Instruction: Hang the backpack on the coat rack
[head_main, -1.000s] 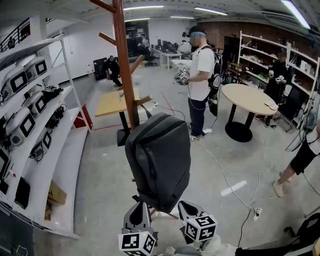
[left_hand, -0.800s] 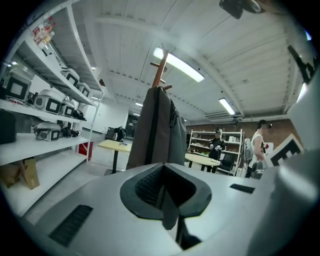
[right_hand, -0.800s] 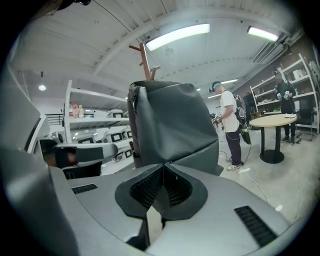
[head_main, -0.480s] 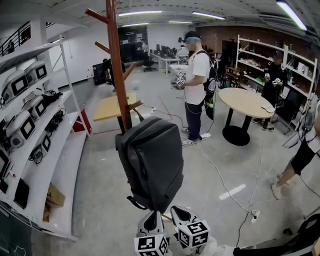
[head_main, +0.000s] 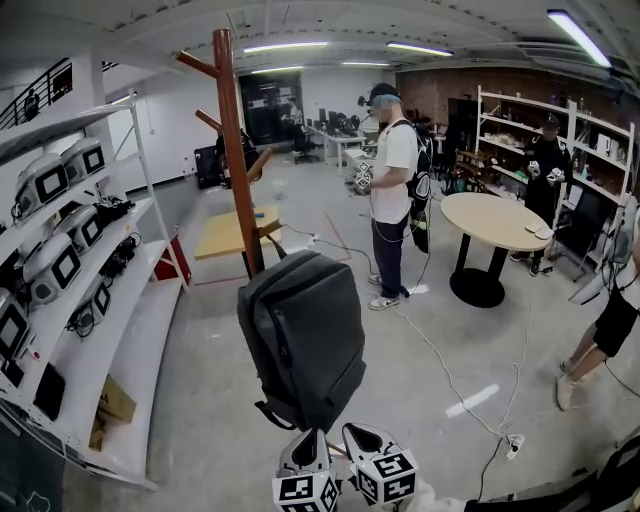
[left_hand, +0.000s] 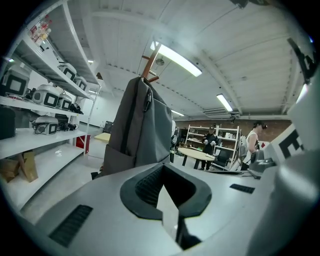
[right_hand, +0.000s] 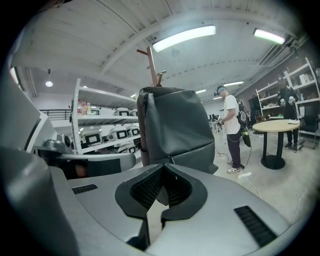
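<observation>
While the dark grey backpack, a rounded slab of smooth woven fabric, hangs upright against the round brown wooden pole of the rack with its top by an angled peg, left gripper and right gripper sit just beneath it, ribbed jaws clenched, grasping nothing.

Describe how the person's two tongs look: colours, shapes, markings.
The left tongs and right tongs match: smooth light-grey shells with ribbed black pads in a V-shaped throat and dark slotted vents. Each carries a white cube with black square markers.
</observation>
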